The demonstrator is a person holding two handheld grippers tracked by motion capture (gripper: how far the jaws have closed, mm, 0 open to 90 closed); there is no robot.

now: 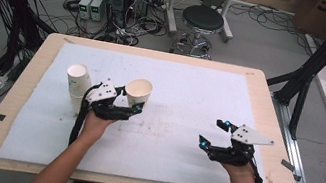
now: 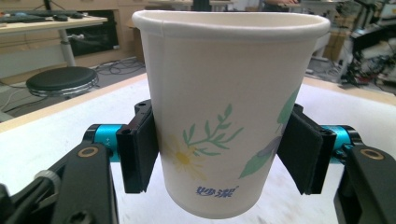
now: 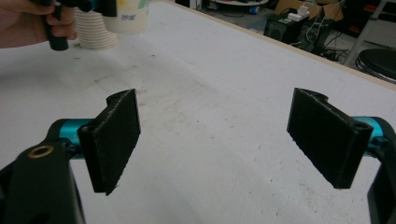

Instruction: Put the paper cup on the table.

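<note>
Left tool [image 2: 219, 158] clamped on upright paper cup [image 2: 229, 116], beside cup stack [image 1: 78, 82]; right tool [image 3: 224, 140] agape.

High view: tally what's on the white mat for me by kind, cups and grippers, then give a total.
Single paper cups: 1, the flowered cup held in the left gripper.
Stacks of paper cups: 1, the stack standing upright on the mat; I cannot tell how many cups are in it.
Grippers: 2, the left one and the right gripper, which is open.
Total: 4
</note>
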